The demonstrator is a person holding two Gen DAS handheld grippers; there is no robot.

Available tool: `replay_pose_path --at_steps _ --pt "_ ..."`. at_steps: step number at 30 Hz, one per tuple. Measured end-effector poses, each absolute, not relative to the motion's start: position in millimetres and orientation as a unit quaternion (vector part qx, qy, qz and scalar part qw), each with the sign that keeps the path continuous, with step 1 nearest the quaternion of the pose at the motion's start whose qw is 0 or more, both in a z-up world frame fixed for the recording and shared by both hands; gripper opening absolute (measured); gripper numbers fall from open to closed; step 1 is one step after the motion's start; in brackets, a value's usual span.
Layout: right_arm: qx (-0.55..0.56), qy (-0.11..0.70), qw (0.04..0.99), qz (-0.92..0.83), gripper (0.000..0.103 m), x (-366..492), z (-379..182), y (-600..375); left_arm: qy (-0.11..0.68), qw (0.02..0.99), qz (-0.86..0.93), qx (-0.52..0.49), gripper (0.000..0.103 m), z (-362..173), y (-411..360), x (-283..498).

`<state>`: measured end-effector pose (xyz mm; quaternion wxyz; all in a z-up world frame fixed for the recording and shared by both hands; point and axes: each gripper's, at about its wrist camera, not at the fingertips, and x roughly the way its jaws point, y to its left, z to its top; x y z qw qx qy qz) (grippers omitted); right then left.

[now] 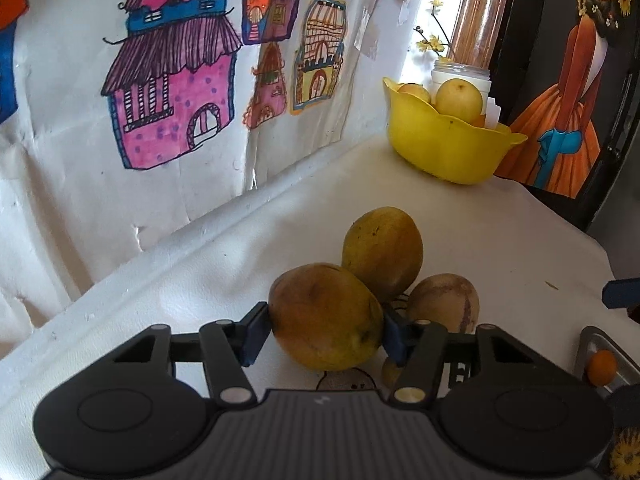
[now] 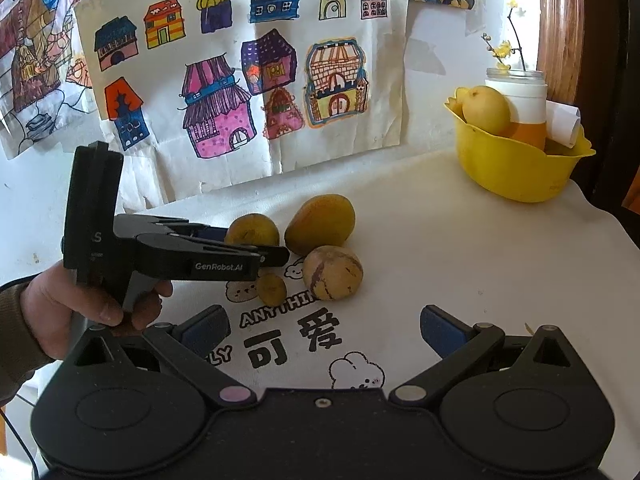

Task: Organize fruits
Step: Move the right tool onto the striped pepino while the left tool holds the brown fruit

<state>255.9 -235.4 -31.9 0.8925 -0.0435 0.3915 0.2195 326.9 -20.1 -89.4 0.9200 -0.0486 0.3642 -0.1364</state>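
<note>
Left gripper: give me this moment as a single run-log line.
left gripper: closed on near mango | right gripper: open, empty | other loose fruit: on cloth | yellow bowl: far right, holds fruit

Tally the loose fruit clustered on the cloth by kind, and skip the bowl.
Mangoes: 2
Striped round fruit: 1
Small yellow fruit: 1
Total: 4

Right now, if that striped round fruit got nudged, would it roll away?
Probably. The striped fruit looks rounded and smooth, so it may roll. The soft tablecloth may slow it. The neighbouring mango likely blocks it that way.
</note>
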Motion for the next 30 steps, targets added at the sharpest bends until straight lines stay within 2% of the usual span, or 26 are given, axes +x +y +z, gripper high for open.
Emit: replay_pose_path --at_steps 13,30 --pt "-0.046 0.401 0.888 0.22 0.102 260 -36 -233 0.363 0.921 -0.133 -0.055 0.061 -90 -17 329" --pt "-0.078 0.422 0.875 0.222 0.102 291 -56 -202 0.354 0.927 -0.108 -0.06 0.061 -76 33 267"
